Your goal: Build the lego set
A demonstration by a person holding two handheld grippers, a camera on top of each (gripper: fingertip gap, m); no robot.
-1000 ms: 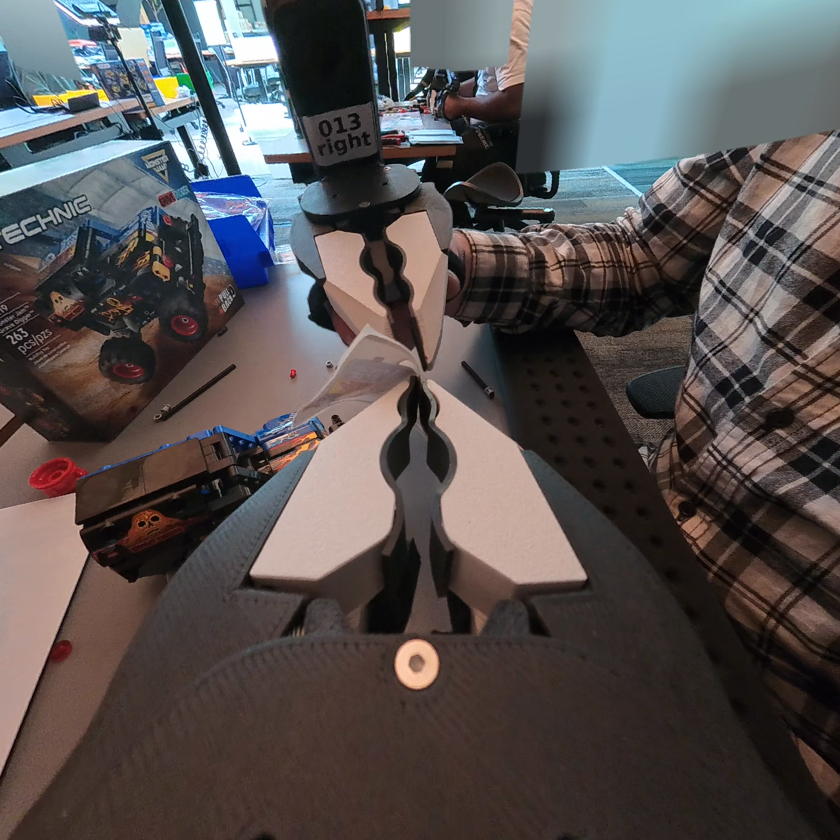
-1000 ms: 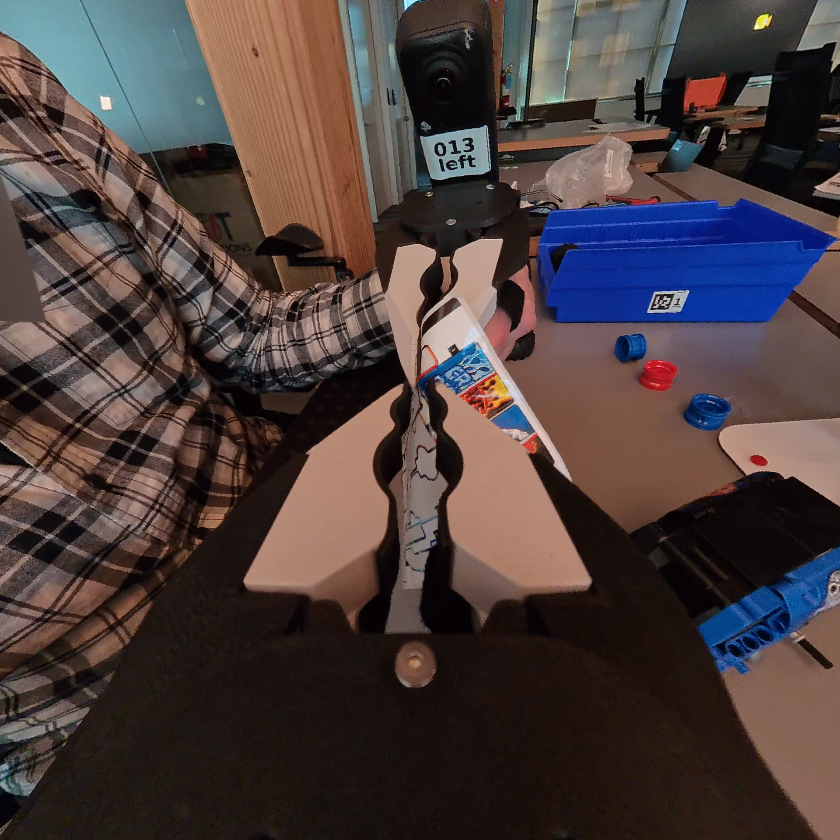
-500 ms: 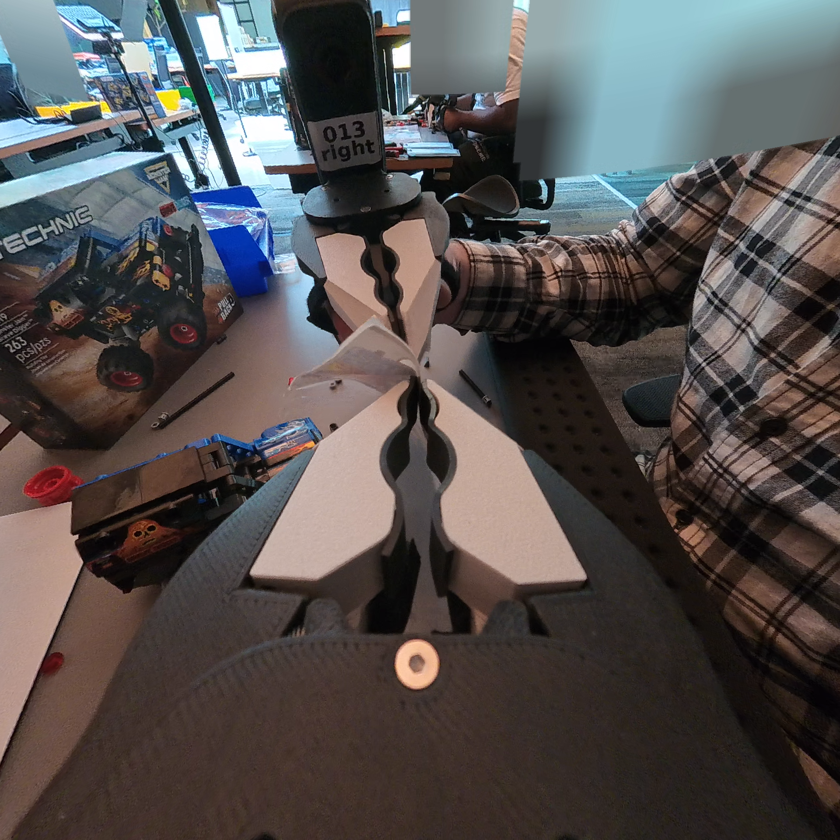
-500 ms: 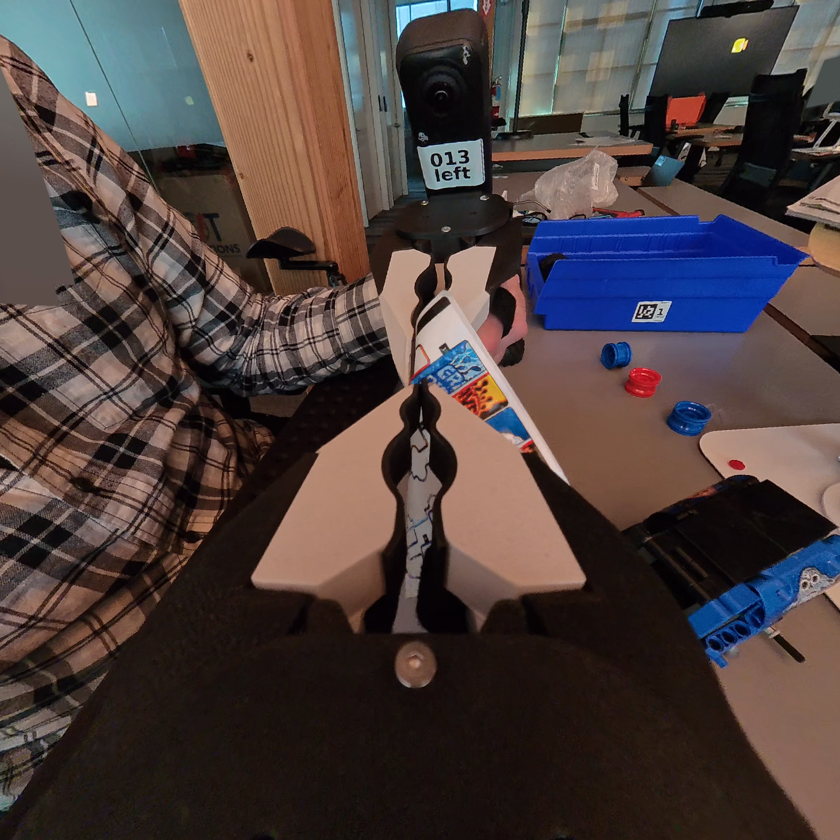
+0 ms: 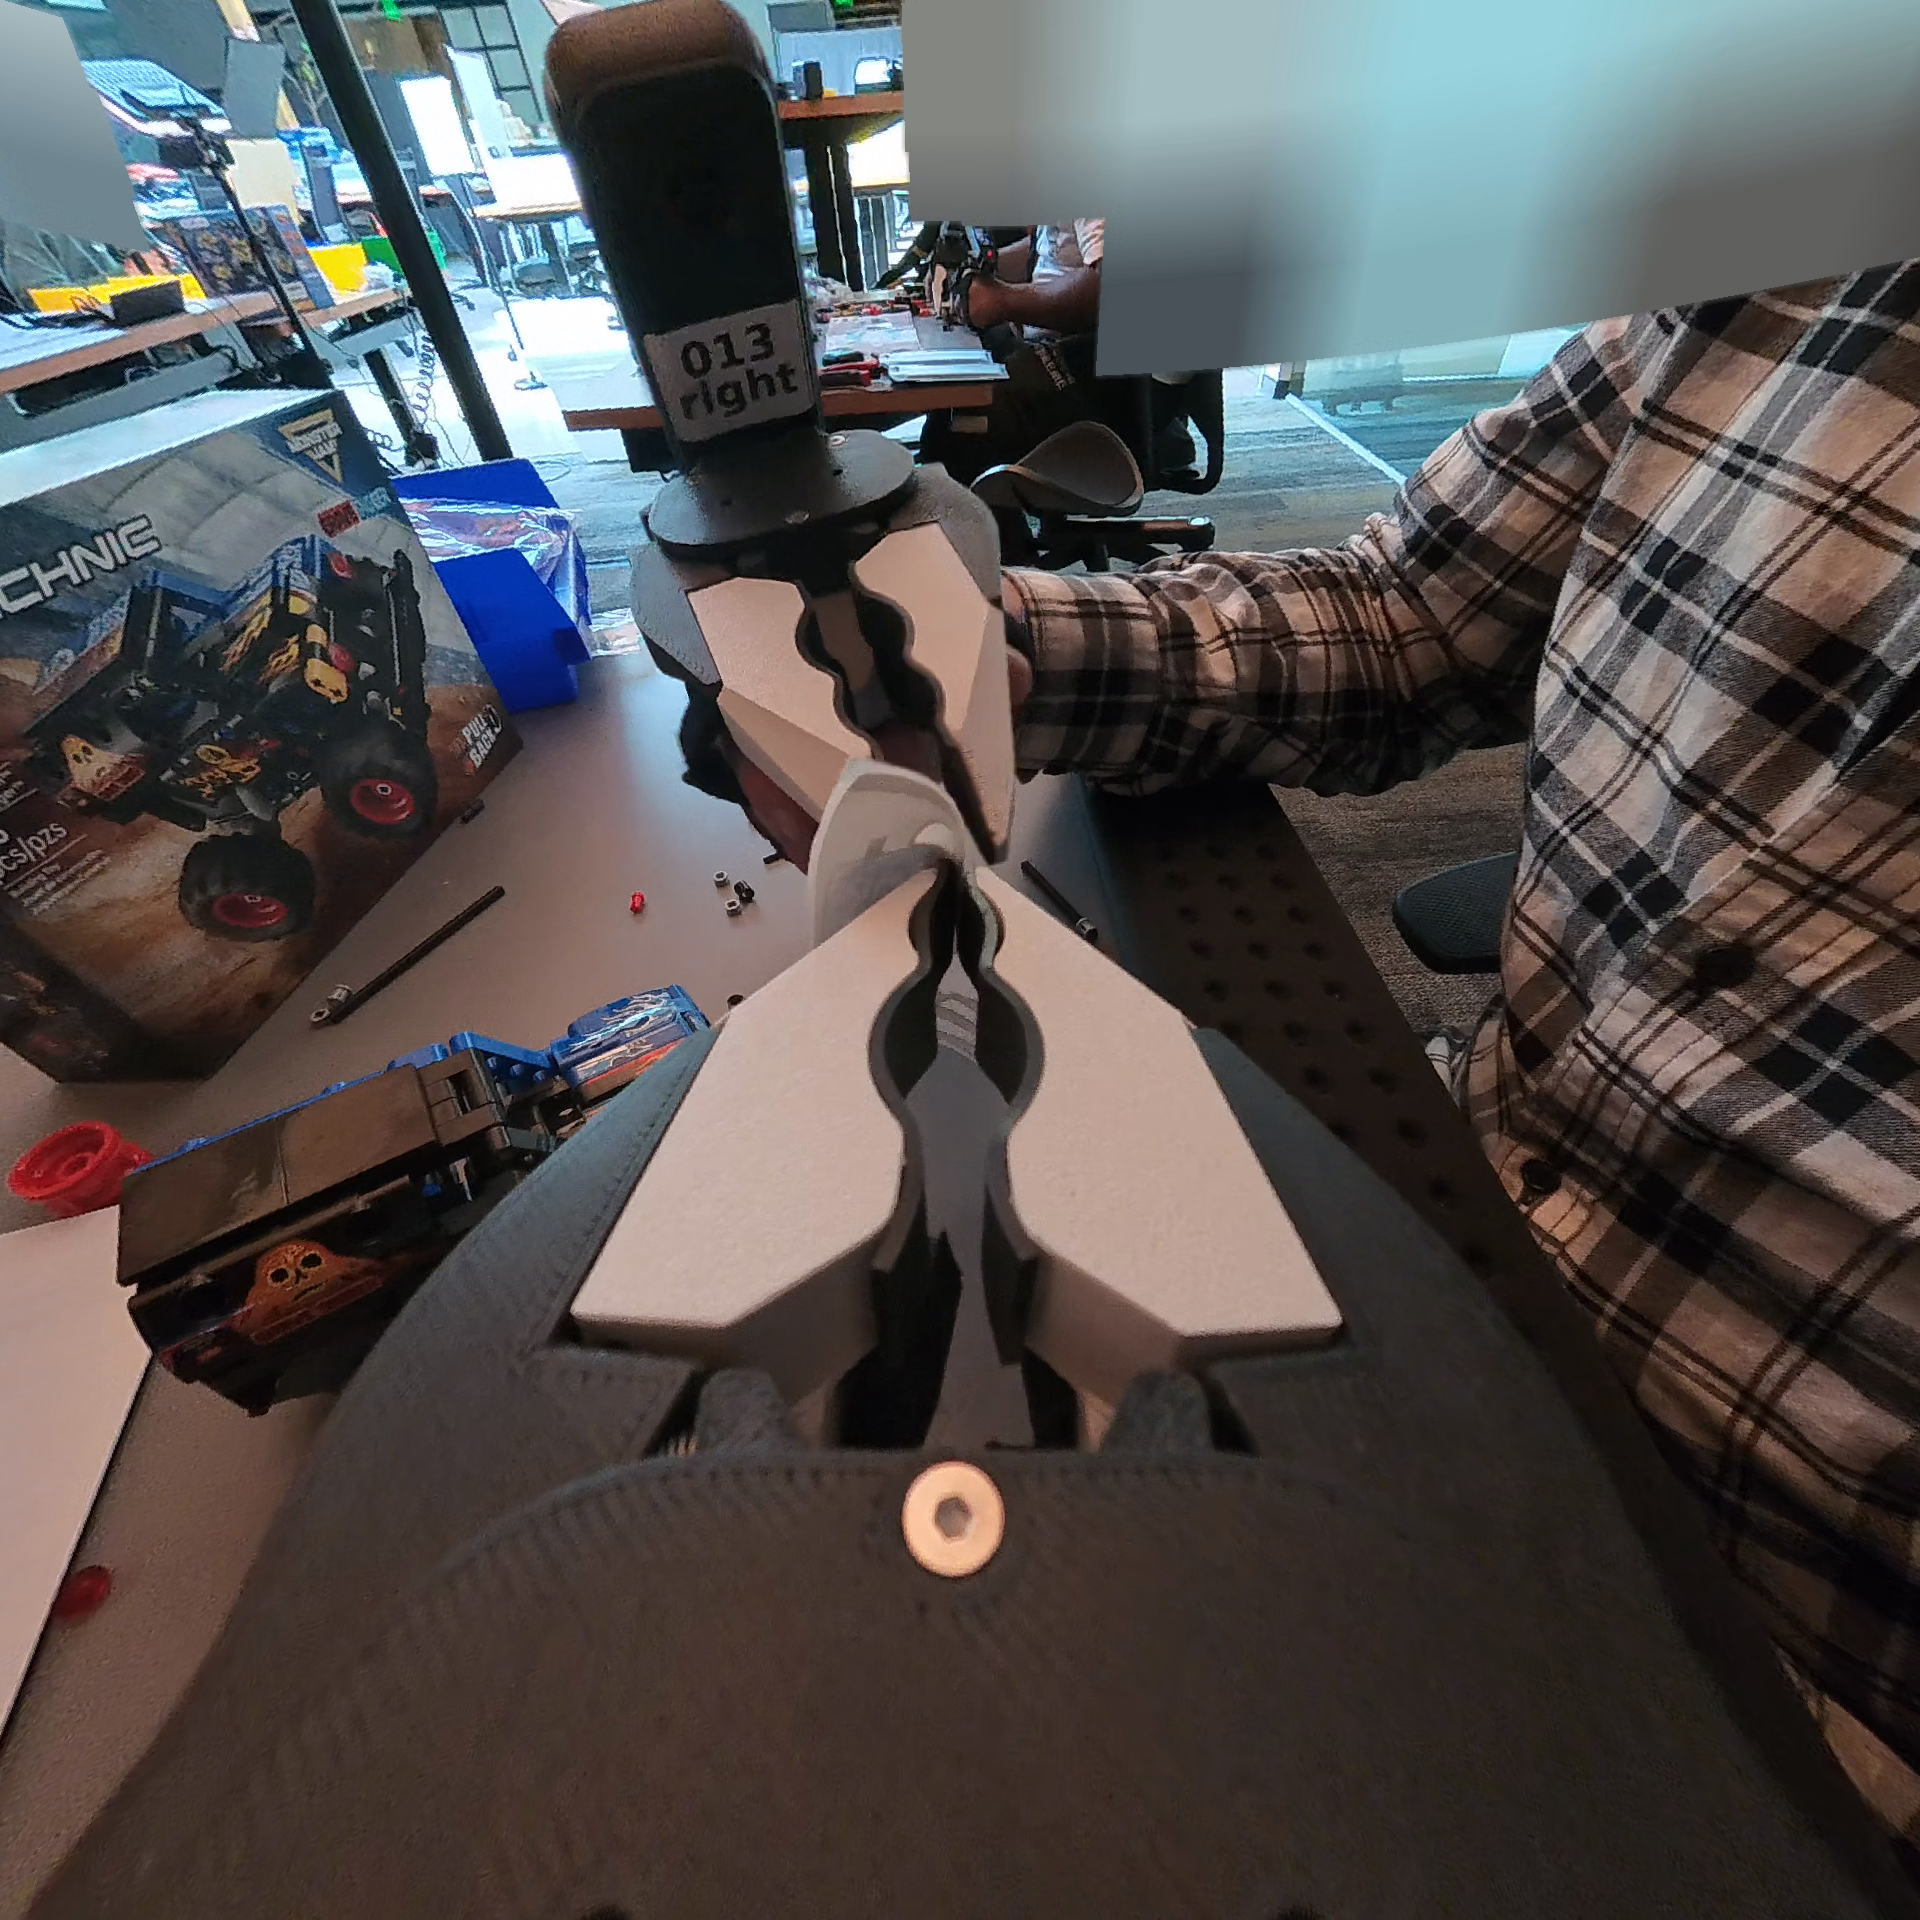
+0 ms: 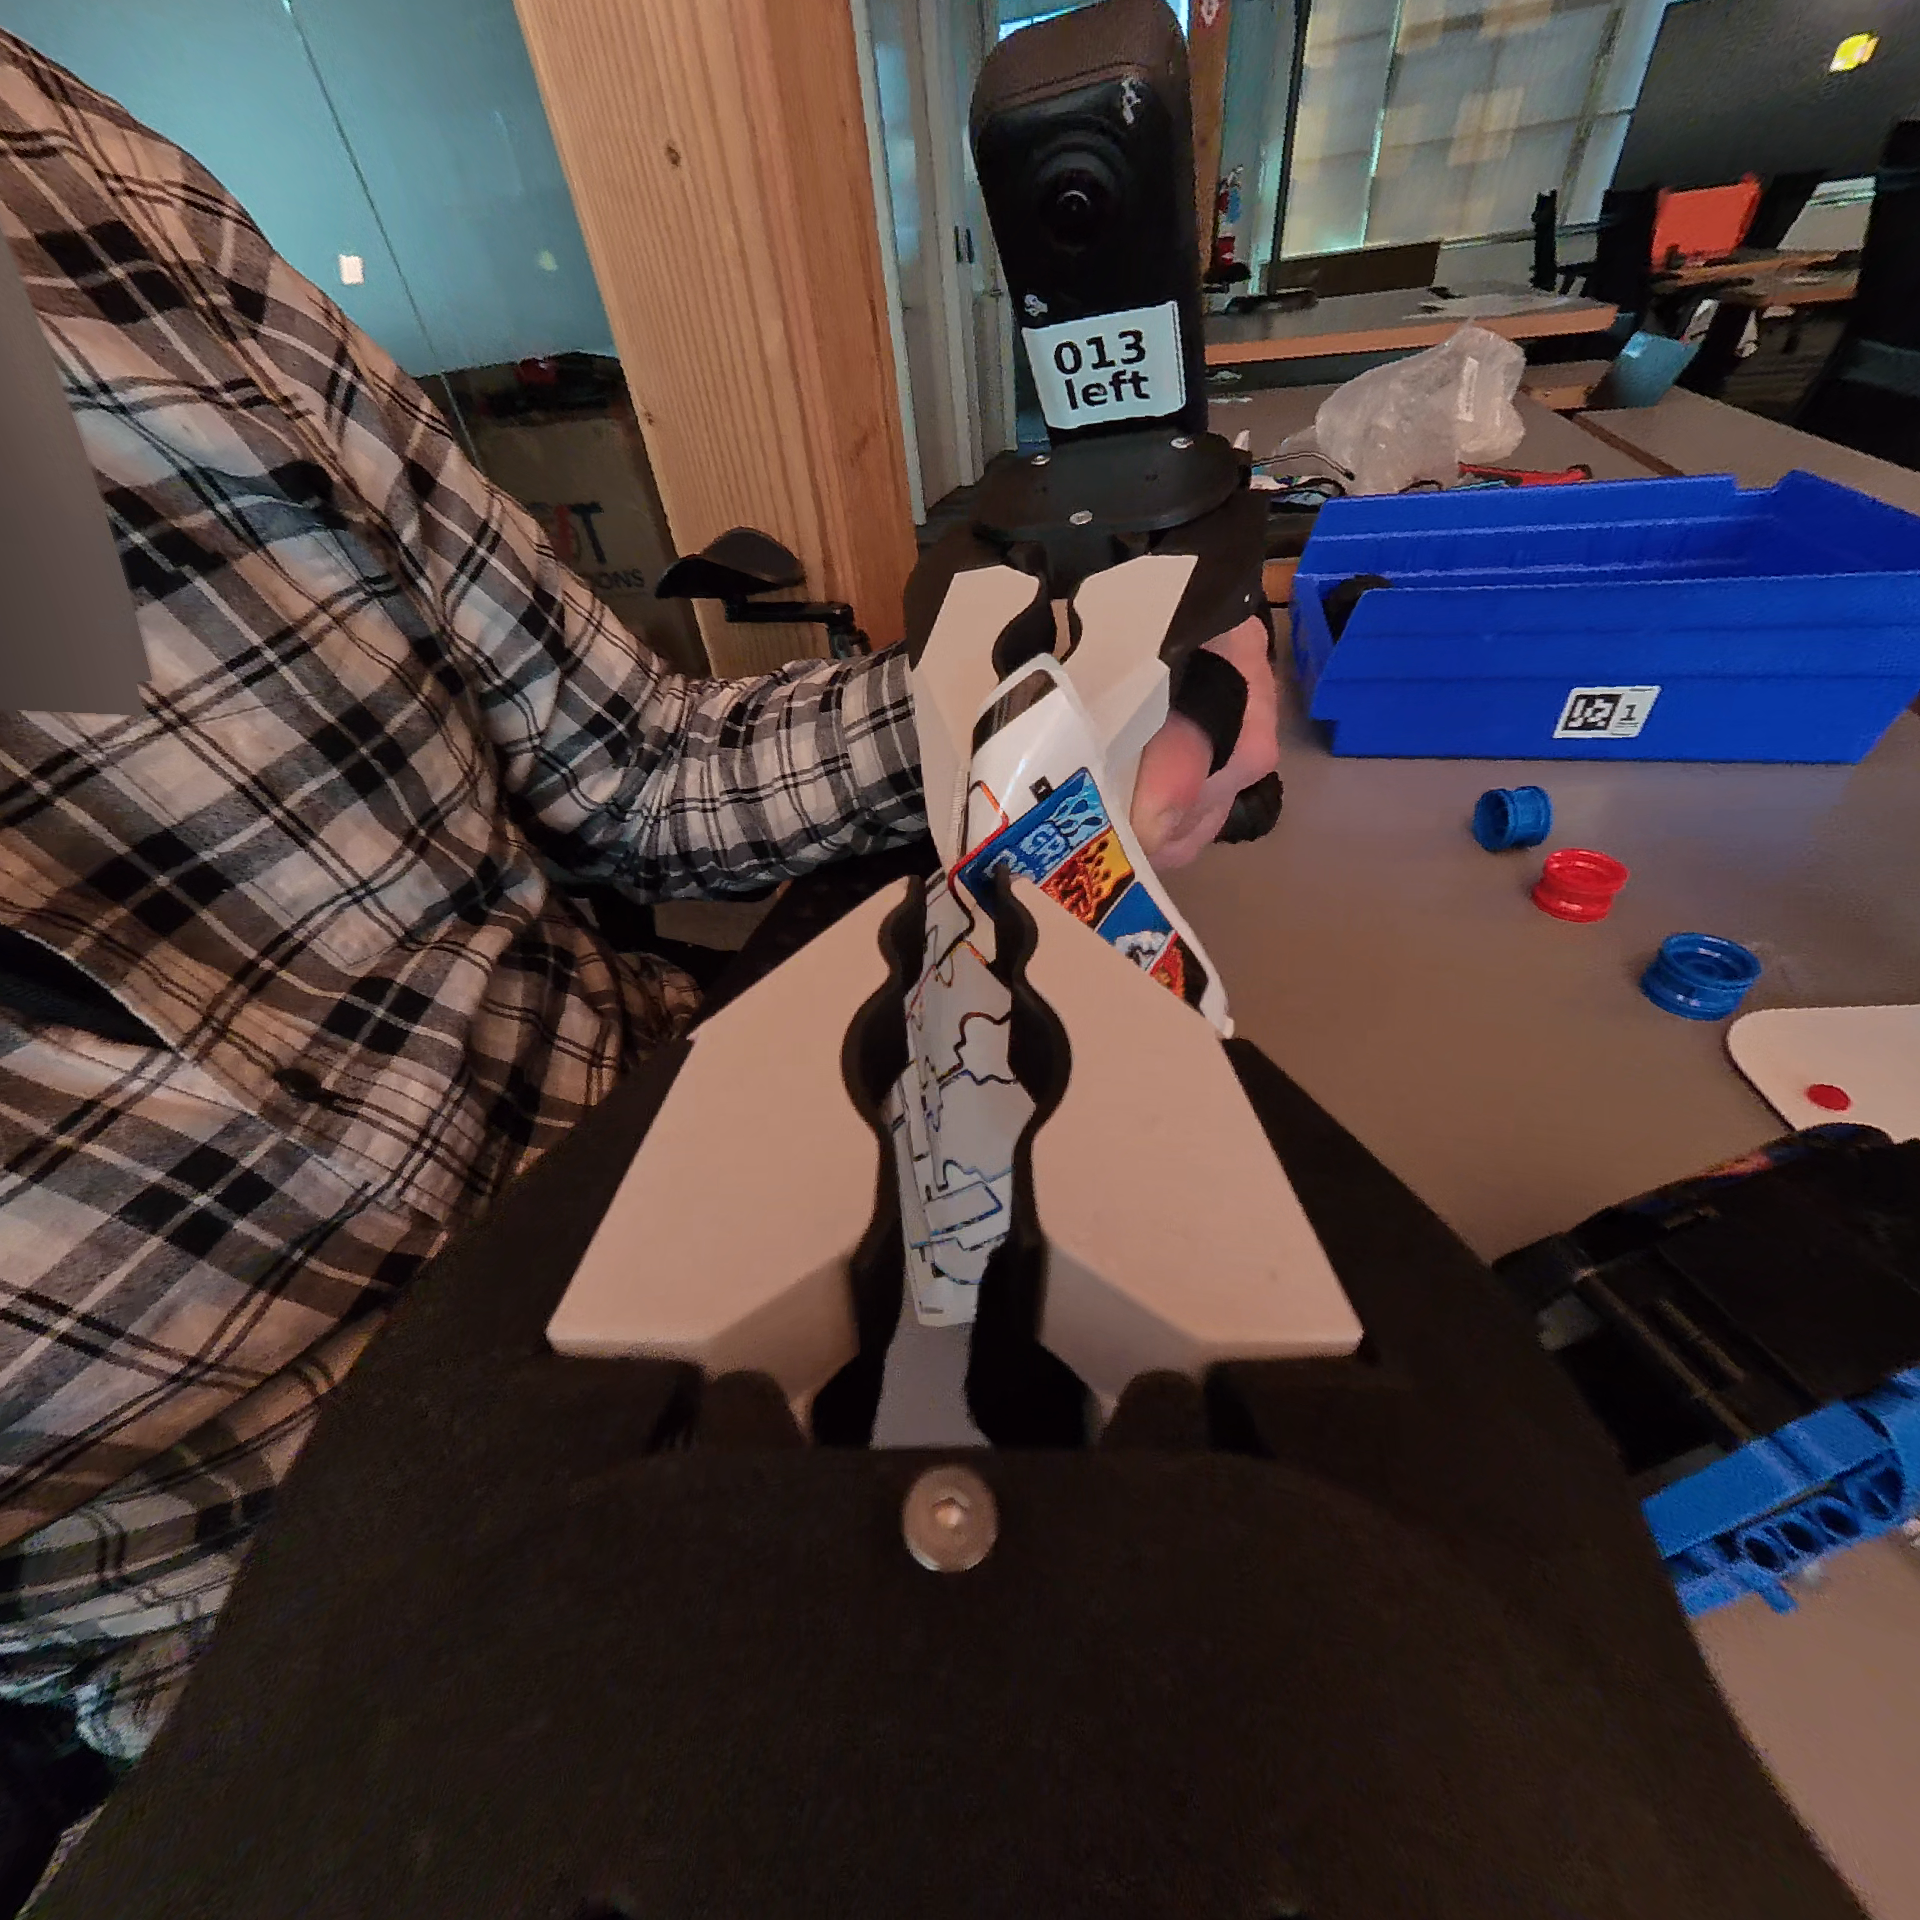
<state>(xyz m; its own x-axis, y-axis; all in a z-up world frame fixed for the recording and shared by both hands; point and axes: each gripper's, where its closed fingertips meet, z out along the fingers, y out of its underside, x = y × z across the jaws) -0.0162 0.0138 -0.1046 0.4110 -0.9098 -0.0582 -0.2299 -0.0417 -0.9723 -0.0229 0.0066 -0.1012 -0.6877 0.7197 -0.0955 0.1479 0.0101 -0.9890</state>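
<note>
Above the near edge of the table (image 6: 1455, 1091), I am holding a sticker sheet (image 6: 1081, 883) between my two grippers, which are facing each other tip to tip. My right gripper (image 6: 961, 904) is pinching the sheet's peeled, mostly white end, with the paper running back between its pressed-together fingers. My left gripper (image 5: 961, 894) is clamping the sheet's other end, and the paper is curling up to one side of its tips; the coloured flame and lightning stickers are showing on the stretch between the two grippers. On the table below, the partly built black and blue truck (image 5: 312, 1195) is lying on its side near the set's box (image 5: 208, 727). Two blue wheel hubs (image 6: 1699, 971) and a red hub (image 6: 1579, 883) are sitting loose in front of a blue bin (image 6: 1610, 613) toward the far edge.
</note>
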